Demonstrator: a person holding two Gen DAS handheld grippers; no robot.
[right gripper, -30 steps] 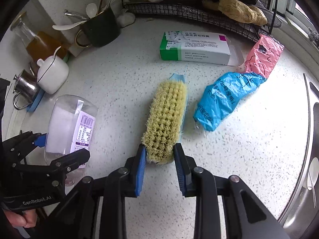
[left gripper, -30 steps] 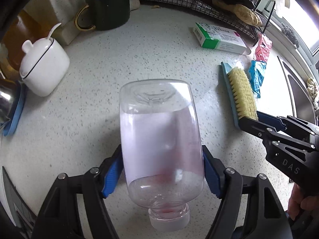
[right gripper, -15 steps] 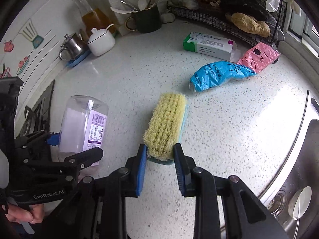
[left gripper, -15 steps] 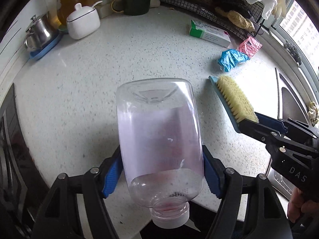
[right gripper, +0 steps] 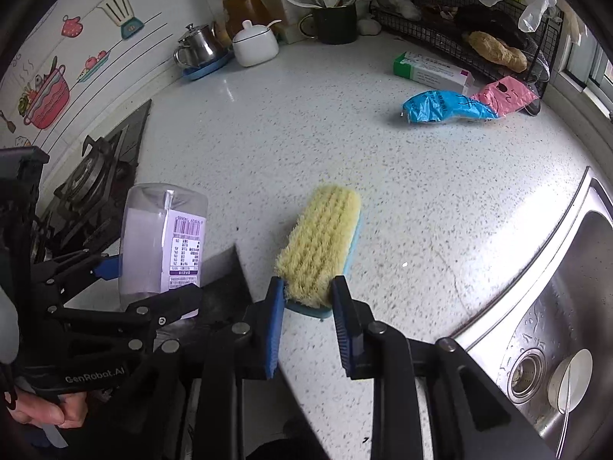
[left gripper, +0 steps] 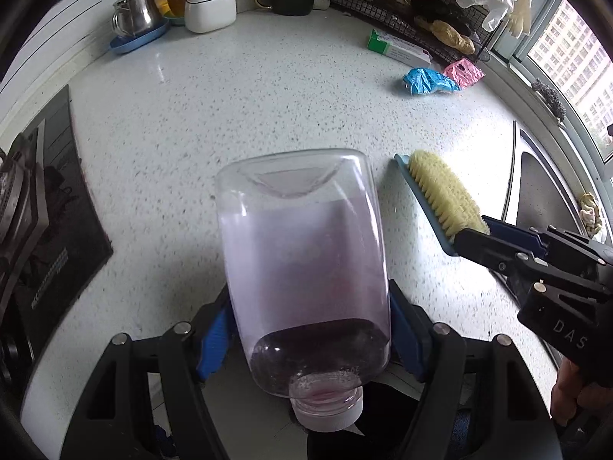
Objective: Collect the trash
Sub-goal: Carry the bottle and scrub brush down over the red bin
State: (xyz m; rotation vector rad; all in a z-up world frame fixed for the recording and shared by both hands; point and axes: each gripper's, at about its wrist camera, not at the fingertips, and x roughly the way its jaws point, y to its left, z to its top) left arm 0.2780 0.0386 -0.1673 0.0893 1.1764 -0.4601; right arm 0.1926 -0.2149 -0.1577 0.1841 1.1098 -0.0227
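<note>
My left gripper [left gripper: 306, 329] is shut on a clear plastic bottle [left gripper: 302, 253] with a purple label, held cap toward the camera above the counter's front edge; it also shows in the right wrist view [right gripper: 163, 245]. My right gripper [right gripper: 308, 303] is shut on a scrub brush [right gripper: 320, 245] with yellow bristles and a blue back, lifted over the counter; the brush also shows in the left wrist view [left gripper: 440, 195]. A blue wrapper [right gripper: 440, 107], a pink wrapper [right gripper: 504, 94] and a green-white box [right gripper: 433, 69] lie far back on the counter.
A gas stove [right gripper: 88, 188] is at the left, a steel sink [right gripper: 567, 299] with a bowl at the right. A kettle [right gripper: 197, 48], white sugar pot [right gripper: 254, 44], dark utensil mug [right gripper: 333, 23] and wire rack [right gripper: 479, 30] line the back wall.
Both grippers have pulled back and up from the counter, carrying the bottle and the brush toward the front edge. The wrappers and box now look farther away.
</note>
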